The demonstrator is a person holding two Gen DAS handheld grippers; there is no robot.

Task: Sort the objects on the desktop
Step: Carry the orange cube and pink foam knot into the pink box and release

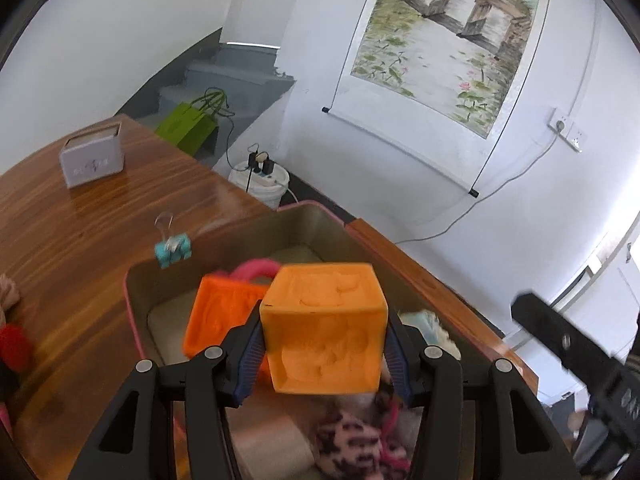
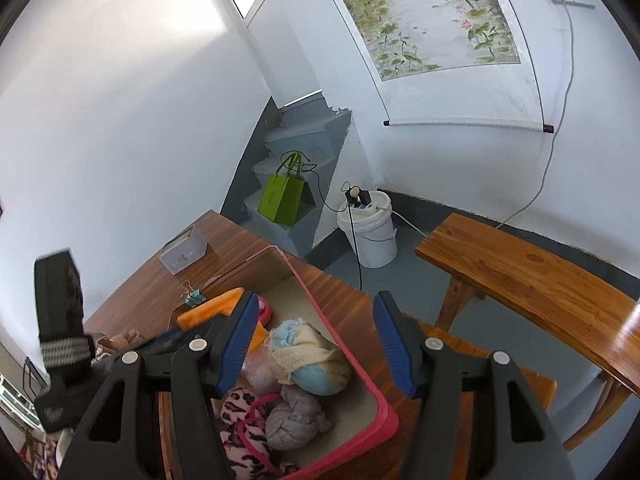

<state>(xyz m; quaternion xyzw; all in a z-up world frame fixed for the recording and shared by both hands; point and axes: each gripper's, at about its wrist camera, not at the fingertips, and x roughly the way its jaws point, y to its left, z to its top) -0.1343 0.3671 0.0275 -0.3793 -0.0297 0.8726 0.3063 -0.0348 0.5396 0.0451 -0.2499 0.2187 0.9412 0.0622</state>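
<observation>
My left gripper (image 1: 324, 344) is shut on an orange cube (image 1: 324, 328) and holds it over the pink-rimmed storage box (image 1: 312, 216). A second orange cube (image 1: 218, 316) lies in the box, beside a pink ring (image 1: 256, 268) and a leopard-print cloth (image 1: 356, 444). In the right wrist view my right gripper (image 2: 316, 344) hangs open above the same box (image 2: 336, 328), nothing between its fingers. Below it lie a blue and cream ball of cloth (image 2: 316, 360), a grey knotted cloth (image 2: 294, 420) and the leopard-print cloth (image 2: 244, 420). A teal binder clip (image 1: 173, 250) stands on the table just past the box.
A small grey box (image 1: 92, 160) sits on the wooden table (image 1: 80, 248) at the far side. Soft items lie at the table's left edge (image 1: 12, 336). A wooden bench (image 2: 532, 276) stands to the right; a white bucket (image 2: 370, 228) and green bag (image 2: 282, 196) are on the floor and stairs.
</observation>
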